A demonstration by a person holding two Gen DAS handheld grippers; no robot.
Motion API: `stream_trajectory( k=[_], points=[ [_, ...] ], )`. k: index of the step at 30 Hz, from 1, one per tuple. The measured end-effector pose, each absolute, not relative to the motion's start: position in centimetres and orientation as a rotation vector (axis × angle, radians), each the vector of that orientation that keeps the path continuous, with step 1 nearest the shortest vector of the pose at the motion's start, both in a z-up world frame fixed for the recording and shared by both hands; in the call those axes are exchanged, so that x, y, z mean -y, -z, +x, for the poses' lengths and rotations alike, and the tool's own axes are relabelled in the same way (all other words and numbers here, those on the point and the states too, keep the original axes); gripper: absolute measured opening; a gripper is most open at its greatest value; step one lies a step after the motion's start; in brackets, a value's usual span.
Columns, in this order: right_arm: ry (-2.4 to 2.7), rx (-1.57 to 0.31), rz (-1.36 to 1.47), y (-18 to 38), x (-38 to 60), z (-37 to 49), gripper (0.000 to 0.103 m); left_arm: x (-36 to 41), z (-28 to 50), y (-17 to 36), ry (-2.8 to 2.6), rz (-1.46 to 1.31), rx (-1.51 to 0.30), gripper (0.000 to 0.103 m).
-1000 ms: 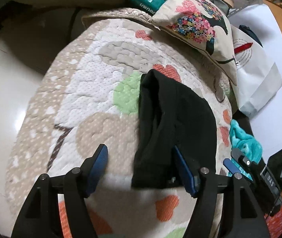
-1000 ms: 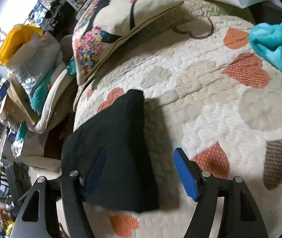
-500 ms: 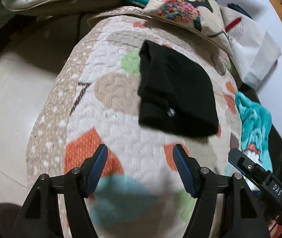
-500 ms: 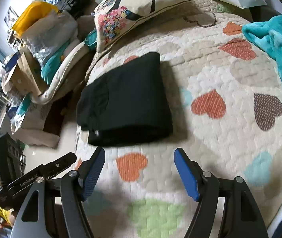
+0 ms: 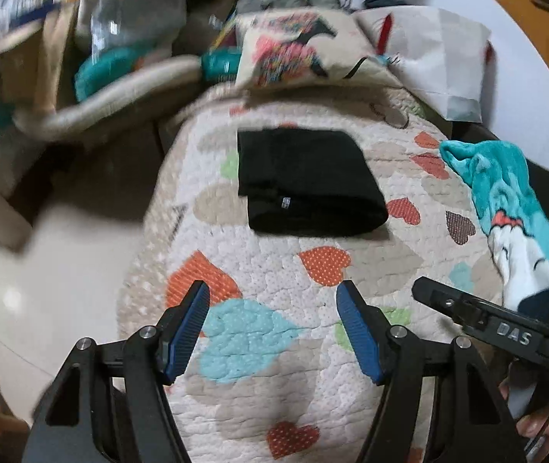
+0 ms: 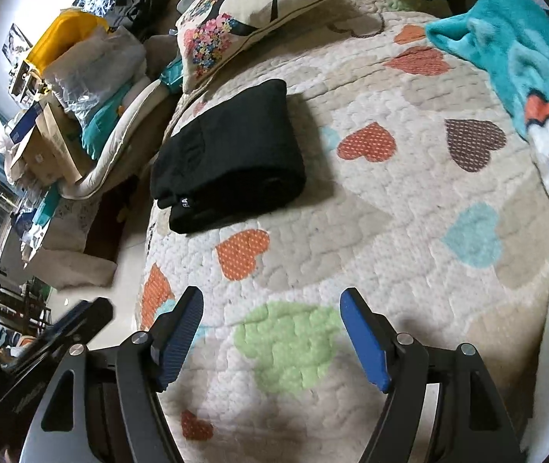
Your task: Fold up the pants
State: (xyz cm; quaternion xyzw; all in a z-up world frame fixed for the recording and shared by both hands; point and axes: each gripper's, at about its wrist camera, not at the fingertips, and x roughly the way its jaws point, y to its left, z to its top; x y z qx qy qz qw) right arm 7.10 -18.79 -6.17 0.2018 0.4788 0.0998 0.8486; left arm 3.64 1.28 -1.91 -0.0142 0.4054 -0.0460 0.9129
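Observation:
The black pants (image 5: 305, 179) lie folded into a compact rectangle on the heart-patterned quilt (image 5: 274, 289), toward its far left edge. They also show in the right wrist view (image 6: 232, 158). My left gripper (image 5: 272, 308) is open and empty, held well back from the pants above the quilt. My right gripper (image 6: 270, 316) is open and empty too, also well short of the pants. The right gripper's black body (image 5: 486, 324) shows at the right of the left wrist view.
A floral pillow (image 6: 243, 11) lies beyond the pants. A teal blanket (image 6: 513, 54) covers the quilt's right side. A white paper bag (image 5: 440, 54) stands behind. Bags and boxes (image 6: 62, 88) pile up left of the bed, above the pale floor (image 5: 43, 270).
Both grippers have let go of the pants and pulled back toward me. The pants now lie folded and flat on the quilt, farther from both grippers.

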Motion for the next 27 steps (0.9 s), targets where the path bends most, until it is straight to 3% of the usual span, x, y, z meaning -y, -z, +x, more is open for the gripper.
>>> stream_trajectory(
  k=[7, 27],
  points=[
    [-0.192, -0.93, 0.336, 4.8, 18.1, 5.3, 0.079, 0.0, 0.5, -0.4, 0.067, 0.051, -0.716, 0.071],
    [-0.164, -0.845, 0.161, 4.0, 15.9, 3.8, 0.083, -0.7, 0.7, 0.7, 0.078, -0.009, -0.762, 0.072]
  ],
)
